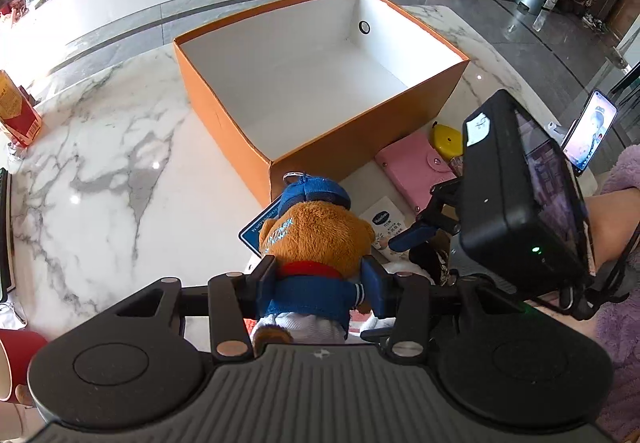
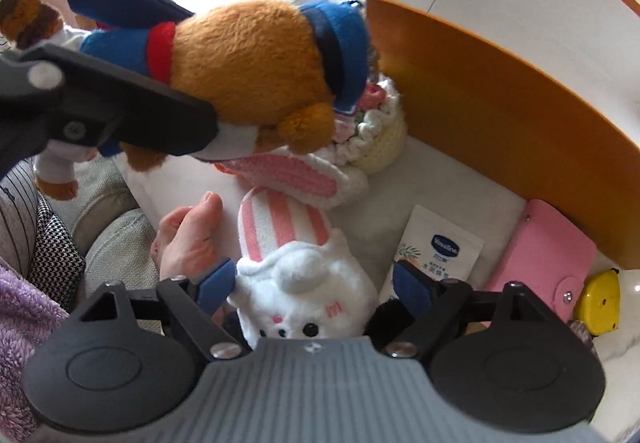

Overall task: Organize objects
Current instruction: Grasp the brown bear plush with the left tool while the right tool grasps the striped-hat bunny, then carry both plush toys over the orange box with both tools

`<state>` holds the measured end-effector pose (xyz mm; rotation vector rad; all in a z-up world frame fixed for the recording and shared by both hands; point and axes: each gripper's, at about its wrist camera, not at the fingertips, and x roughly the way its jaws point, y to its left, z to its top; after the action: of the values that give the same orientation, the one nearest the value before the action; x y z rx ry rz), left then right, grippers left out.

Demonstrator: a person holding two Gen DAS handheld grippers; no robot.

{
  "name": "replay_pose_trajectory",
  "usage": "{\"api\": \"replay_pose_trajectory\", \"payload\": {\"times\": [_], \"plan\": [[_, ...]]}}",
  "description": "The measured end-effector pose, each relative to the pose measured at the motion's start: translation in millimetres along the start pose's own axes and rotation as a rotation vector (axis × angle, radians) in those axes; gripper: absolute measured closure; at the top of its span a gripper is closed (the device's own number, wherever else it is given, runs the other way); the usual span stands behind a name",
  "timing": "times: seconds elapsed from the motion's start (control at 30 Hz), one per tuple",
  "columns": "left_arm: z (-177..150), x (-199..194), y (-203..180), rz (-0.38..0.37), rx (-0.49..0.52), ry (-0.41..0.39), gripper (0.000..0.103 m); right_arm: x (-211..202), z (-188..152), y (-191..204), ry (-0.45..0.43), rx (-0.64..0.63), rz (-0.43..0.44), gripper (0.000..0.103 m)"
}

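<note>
Marble tabletop (image 1: 100,147) in a bright living room, orange box (image 1: 224,123) standing empty at its middle.

Left gripper (image 1: 318,283) is clenched on the teddy bear (image 1: 316,239), held above the tabletop just short of the box's near corner; carry it over the rim before letting go. Right gripper (image 2: 314,289), jaws spread and not pressing, straddles the white plush rabbit (image 2: 300,299) near the tabletop's front edge; best centred before closing.
</note>
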<state>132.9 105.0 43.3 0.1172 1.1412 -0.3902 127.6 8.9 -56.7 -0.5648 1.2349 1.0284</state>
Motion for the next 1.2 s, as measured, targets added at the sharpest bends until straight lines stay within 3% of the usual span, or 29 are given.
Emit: {"api": "replay_pose_trajectory", "payload": {"times": [0.13,0.23,0.53,0.8,0.93,1.2], "plan": [[-4,2,1,0.009,-0.003,-0.001,0.05,14,4,1,0.024,-0.013,-0.006,0.017],[-4,2,2,0.009,-0.01,-0.002,0.05,22,5,-2,0.033,-0.006,0.018,0.026],[0,-6,-3,0.003,-0.002,-0.032,0.05,4,2,-5,0.005,0.003,-0.001,0.032],[13,-25,-16,0.009,0.01,-0.084,0.05,-62,-3,-14,-0.069,0.037,-0.029,0.033],[23,-35,-27,0.03,0.022,-0.125,0.05,-105,-14,-15,-0.15,0.075,-0.059,0.033],[82,-51,-19,0.067,-0.05,-0.201,0.05,-195,7,-56,-0.343,0.16,-0.129,0.033]]}}
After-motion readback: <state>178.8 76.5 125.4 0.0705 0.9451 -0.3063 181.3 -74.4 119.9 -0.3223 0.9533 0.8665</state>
